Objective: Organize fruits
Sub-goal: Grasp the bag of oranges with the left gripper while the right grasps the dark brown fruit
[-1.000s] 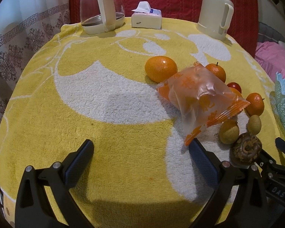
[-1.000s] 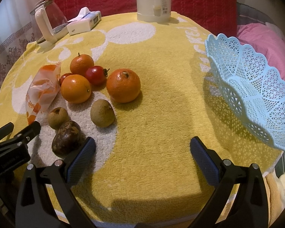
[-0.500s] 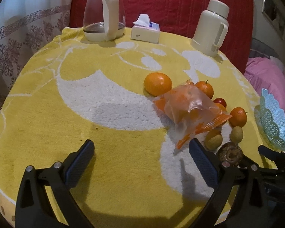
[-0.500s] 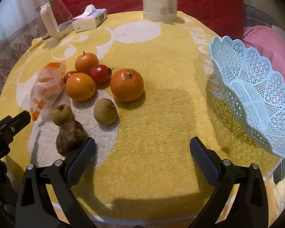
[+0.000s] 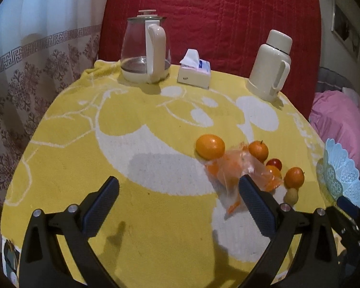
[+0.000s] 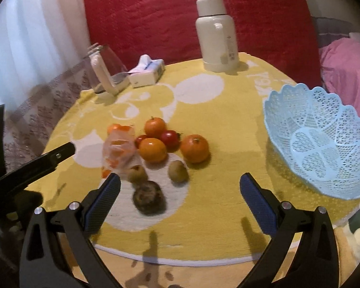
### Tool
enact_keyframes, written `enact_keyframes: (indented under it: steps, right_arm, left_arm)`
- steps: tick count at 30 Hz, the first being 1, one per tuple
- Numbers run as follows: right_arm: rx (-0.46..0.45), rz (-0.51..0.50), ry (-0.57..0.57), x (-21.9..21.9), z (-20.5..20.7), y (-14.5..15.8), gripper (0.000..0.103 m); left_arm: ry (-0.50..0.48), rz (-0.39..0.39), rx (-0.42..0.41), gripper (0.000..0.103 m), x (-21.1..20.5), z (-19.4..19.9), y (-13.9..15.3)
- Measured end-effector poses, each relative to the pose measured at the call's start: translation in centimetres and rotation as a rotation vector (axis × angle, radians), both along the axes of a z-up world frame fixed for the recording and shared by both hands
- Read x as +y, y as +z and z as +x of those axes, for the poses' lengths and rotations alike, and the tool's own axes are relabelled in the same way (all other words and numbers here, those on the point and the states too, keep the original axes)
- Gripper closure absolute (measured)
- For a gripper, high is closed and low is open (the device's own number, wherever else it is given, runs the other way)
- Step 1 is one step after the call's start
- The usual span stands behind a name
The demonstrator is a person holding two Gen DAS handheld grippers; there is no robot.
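Note:
A cluster of fruit lies on the yellow towel: several oranges (image 6: 194, 148) (image 5: 210, 146), small red tomatoes (image 6: 170, 137), two greenish-brown fruits (image 6: 178, 170) and a dark wrinkled fruit (image 6: 147, 198). A clear orange-printed snack bag (image 6: 118, 150) (image 5: 237, 168) lies against them. A light blue lattice basket (image 6: 324, 141) (image 5: 340, 172) stands empty at the right. My left gripper (image 5: 178, 207) is open above bare towel, left of the fruit. My right gripper (image 6: 180, 204) is open, hovering near the table's front edge with the dark fruit just beyond its left finger (image 6: 103, 201).
At the back stand a glass kettle (image 5: 145, 52), a tissue box (image 5: 194, 70) and a cream thermos (image 5: 271, 66) before a red quilted backrest. A pink cushion (image 5: 340, 124) lies right. The round table edge (image 6: 180, 259) is close below the right gripper.
Both grippers have pulled back and risen from the table, so the fruit and basket look smaller and farther. Nothing on the table has moved, and both stay open.

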State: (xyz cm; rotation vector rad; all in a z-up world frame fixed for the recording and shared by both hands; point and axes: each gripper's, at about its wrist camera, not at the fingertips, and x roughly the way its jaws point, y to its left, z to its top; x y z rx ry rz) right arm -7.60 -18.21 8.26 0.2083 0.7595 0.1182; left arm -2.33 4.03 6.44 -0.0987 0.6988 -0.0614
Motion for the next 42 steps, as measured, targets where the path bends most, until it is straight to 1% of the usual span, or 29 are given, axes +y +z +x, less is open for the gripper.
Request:
enact_keyframes:
  steps: [3, 7, 12, 19, 23, 27, 31, 33, 34, 36, 39, 42]
  right_arm:
    - [0.003, 0.013, 0.013, 0.1, -0.1, 0.0, 0.002]
    - [0.021, 0.021, 0.018, 0.3, 0.0, -0.5, 0.002]
    - [0.037, 0.020, 0.037, 0.7, 0.0, -1.0, 0.002]
    - [0.054, 0.017, 0.054, 1.0, -0.3, -1.5, 0.002]
    - [0.063, 0.015, 0.054, 1.0, -0.4, -1.6, 0.002]
    - [0.077, 0.011, 0.053, 1.0, -0.4, -1.9, 0.002]
    - [0.091, -0.003, 0.057, 1.3, -0.1, -2.1, 0.002]
    - [0.095, -0.008, 0.059, 1.4, 0.0, -2.1, 0.002]
    - [0.097, -0.012, 0.060, 1.4, 0.0, -2.1, 0.002]
    - [0.102, -0.017, 0.060, 1.5, 0.1, -2.1, 0.002]
    - [0.106, -0.023, 0.062, 1.5, 0.1, -2.2, 0.002]
    - [0.113, -0.029, 0.065, 1.6, 0.3, -2.3, 0.002]
  left_arm:
    - [-0.010, -0.010, 0.008, 0.005, -0.3, 0.5, 0.1]
    - [-0.049, -0.055, 0.052, 0.005, -1.5, 1.8, -0.4]
    - [-0.084, -0.095, 0.086, 0.005, -3.4, 3.2, -0.8]
    - [-0.071, -0.127, 0.146, 0.005, -4.9, 6.0, -2.2]
    - [-0.081, -0.130, 0.163, 0.005, -5.4, 6.7, -3.3]
    - [-0.095, -0.144, 0.162, 0.005, -5.3, 6.7, -3.7]
    - [-0.117, -0.199, 0.171, 0.005, -4.5, 6.7, -4.1]
    - [-0.148, -0.241, 0.182, 0.015, -4.3, 6.6, -4.4]
    - [-0.169, -0.268, 0.193, 0.018, -4.2, 6.7, -4.6]
    - [-0.200, -0.310, 0.203, 0.029, -4.2, 6.8, -4.8]
    - [-0.222, -0.330, 0.193, 0.040, -4.4, 6.7, -4.7]
    - [-0.227, -0.313, 0.173, 0.045, -4.5, 6.3, -4.5]
